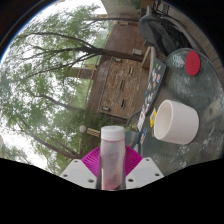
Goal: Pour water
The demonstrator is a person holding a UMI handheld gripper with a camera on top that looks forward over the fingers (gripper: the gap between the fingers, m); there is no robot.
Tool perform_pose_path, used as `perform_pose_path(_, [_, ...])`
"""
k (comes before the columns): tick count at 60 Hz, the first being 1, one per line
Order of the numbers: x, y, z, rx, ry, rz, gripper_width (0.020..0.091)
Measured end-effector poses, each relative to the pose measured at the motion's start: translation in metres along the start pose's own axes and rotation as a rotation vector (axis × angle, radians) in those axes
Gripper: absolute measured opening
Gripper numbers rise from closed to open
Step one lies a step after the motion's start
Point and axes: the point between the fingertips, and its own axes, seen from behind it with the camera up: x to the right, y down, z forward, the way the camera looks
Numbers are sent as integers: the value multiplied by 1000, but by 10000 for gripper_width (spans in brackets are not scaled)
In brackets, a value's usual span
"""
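A clear bottle [112, 155] with a white cap stands between my fingers, and the pink pads [91, 161] press on both of its sides. My gripper [112, 172] is shut on it. The whole scene looks rolled over to one side, so the bottle is tilted. A white cup [176, 121] sits on a dark table [208, 95], just ahead of the bottle's cap and to the right. Its open mouth faces the bottle. The cap is a short way from the cup's rim, not touching it.
A round red object [193, 63] lies on the table beyond the cup. A small yellow thing [152, 118] shows by the cup's rim. Past the table's edge are a wooden building [120, 80], bare trees [50, 70] and sky.
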Motion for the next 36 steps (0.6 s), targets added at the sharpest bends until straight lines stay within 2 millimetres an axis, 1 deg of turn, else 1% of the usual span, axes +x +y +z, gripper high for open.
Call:
perform_pose_path(1, [3,-2,1,-10,-8,88,278])
perform_pose_path(2, [1,-1,8,-17,-2,190,279])
perform_pose_path(4, [7,-3,7,-47,-28,326,278])
perform_pose_path(5, [7,-4,6,-54,-42,399,279])
perform_pose_path(6, [2,-3,6,-65,-57,485,280])
perform_pose_path(7, [3,-4,3,-60,-55,556,280])
perform_pose_path(8, [7,-13,10,-63,-75,598,279])
perform_pose_path(10, [5,-19,7,-67,-104,697,279])
perform_pose_path(11, [-3,-18,0,-65,-109,756,278])
perform_pose_path(12, [-16,-20,11,-28,-103,779,278])
perform_pose_path(14, [-21,-27,8,-22,-132,840,280])
perform_pose_path(15, [-5,-31,-1,-56,-172,870,280])
perform_pose_path(18, [-10,-41,-10,-38,-187,955,279])
perform_pose_path(19, [-2,-43,-3,-36,-190,973,279])
perform_pose_path(21, [0,-48,-8,-24,-192,1019,278])
perform_pose_path(22, [-12,-40,6,24,-155,1044,279])
perform_pose_path(23, [-10,-43,3,30,-154,1066,280])
perform_pose_path(24, [-6,-42,6,34,-150,1084,279])
perform_pose_path(26, [-5,-44,2,36,-137,1097,280])
perform_pose_path(27, [11,-51,-7,-10,-166,1088,280])
perform_pose_path(30, [6,-51,-14,-20,-161,1092,279])
perform_pose_path(31, [7,-50,-8,-21,-161,1094,279])
perform_pose_path(33, [1,-52,-13,-28,-171,1098,279])
perform_pose_path(34, [-7,-39,8,11,-137,1107,280])
perform_pose_path(36, [-13,-39,3,0,-142,1108,279])
